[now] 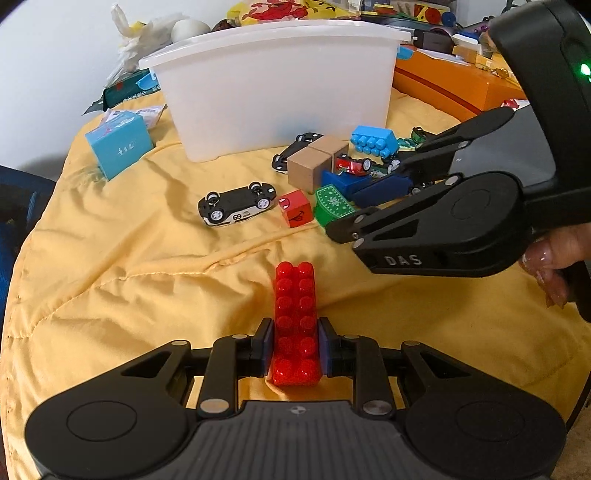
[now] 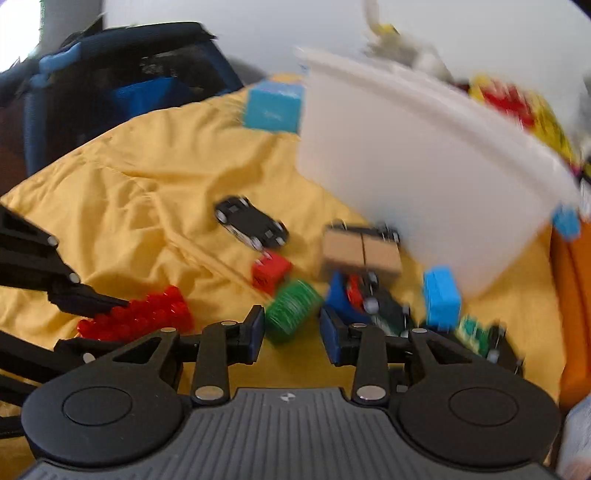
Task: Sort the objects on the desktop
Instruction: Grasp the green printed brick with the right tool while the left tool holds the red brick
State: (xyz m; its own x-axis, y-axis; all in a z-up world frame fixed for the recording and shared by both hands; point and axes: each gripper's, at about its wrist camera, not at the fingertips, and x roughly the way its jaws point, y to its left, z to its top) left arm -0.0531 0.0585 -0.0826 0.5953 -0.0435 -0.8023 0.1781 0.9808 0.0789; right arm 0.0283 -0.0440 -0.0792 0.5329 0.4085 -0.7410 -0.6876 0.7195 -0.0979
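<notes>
Red brick sits low centre in my left view, clamped lengthwise between the left gripper pads so it lifts squarely. Upper centre, the white bin waits open-topped. At right, my right gripper hangs empty, jaws apart, before the green block.

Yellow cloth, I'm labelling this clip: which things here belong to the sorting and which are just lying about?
Sorting:
red stud brick, clamped in left gripper
green block, ahead of the open right gripper
white bin
toy car

Lying about:
orange box
clutter behind bin
</notes>
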